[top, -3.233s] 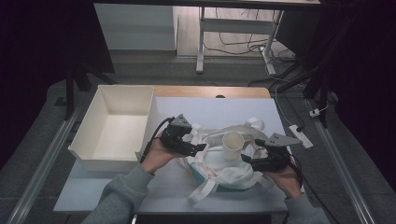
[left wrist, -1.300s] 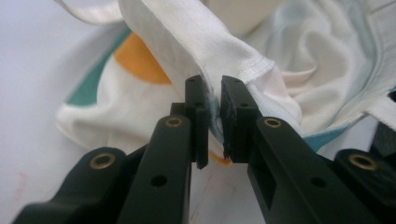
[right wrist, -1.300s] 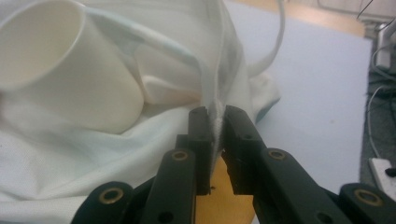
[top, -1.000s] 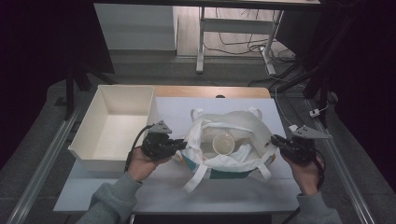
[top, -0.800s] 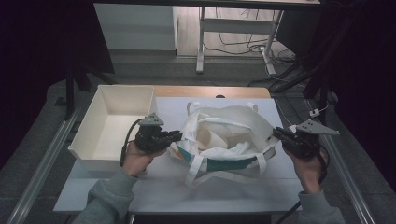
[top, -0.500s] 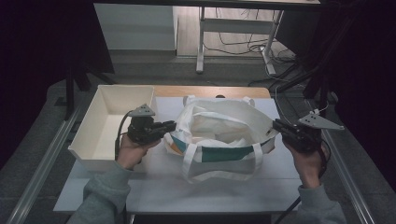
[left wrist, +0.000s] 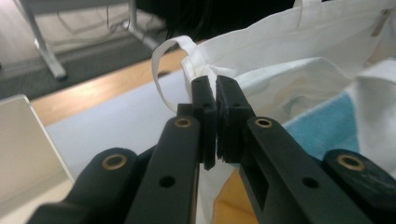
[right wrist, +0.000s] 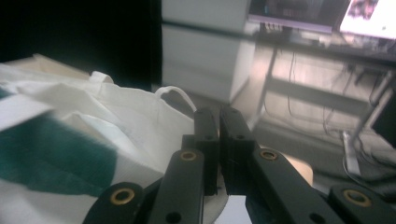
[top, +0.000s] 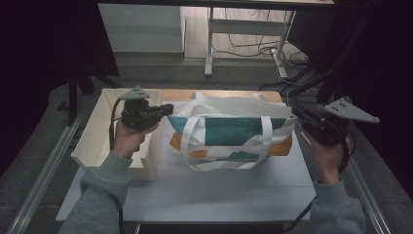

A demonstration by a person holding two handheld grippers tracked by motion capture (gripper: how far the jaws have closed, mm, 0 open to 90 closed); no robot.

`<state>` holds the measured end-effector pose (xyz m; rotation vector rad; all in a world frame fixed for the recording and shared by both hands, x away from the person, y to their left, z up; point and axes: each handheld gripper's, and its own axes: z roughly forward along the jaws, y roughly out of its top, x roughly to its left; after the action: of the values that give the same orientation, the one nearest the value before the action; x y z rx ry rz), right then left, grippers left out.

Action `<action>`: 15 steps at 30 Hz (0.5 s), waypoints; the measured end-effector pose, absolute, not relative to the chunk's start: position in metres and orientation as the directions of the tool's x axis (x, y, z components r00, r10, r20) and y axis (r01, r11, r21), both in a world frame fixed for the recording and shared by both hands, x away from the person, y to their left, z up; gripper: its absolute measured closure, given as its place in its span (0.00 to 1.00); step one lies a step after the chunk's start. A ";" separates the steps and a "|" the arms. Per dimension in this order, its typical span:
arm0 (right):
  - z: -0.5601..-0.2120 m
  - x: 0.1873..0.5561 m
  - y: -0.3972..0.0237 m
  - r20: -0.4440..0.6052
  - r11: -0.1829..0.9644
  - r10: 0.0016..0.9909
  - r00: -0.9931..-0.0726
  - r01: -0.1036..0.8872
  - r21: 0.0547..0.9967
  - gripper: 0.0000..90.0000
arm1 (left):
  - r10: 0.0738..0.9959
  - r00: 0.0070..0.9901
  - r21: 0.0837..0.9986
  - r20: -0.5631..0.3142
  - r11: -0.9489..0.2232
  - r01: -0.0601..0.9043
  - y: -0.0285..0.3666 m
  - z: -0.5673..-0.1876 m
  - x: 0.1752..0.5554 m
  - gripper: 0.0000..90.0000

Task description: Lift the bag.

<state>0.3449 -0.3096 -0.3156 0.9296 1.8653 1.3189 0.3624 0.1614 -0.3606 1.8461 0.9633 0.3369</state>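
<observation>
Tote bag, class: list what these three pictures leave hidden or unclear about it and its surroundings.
- Inside of the tote bag: high view, hidden by its own front panel.
- Table behind it: high view, covered by the bag.
- Cloth between the left gripper pads: left gripper view, hidden by the closed jaws.
- Bag's green print: right gripper view, blurred.

Tote bag (top: pixel 233 127) white with teal and orange blocks; box (top: pixel 92 136) cream; table (top: pixel 214 190) pale grey; grippers black.

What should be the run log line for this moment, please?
left gripper: shut on bag edge | right gripper: shut on bag edge | bag: stretched between them, above table
</observation>
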 end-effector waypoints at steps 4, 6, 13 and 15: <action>-0.342 0.364 -0.307 -0.087 0.253 0.849 -0.522 0.256 0.933 0.96 | 0.738 0.649 0.838 -0.186 -0.226 0.496 0.154 -0.373 0.370 0.96; -0.352 0.368 -0.309 -0.075 0.252 0.850 -0.521 0.279 0.927 0.96 | 0.738 0.651 0.828 -0.180 -0.243 0.505 0.151 -0.377 0.372 0.96; -0.376 0.375 -0.314 -0.069 0.277 0.857 -0.510 0.344 0.897 0.96 | 0.745 0.649 0.784 -0.155 -0.306 0.539 0.142 -0.391 0.376 0.96; -0.385 0.378 -0.315 -0.068 0.284 0.861 -0.505 0.365 0.887 0.96 | 0.749 0.648 0.771 -0.138 -0.330 0.545 0.139 -0.394 0.376 0.96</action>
<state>0.3779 -0.3150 -0.3850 1.0941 2.0054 1.1697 0.3763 0.1387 -0.3943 2.0235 1.0065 0.3068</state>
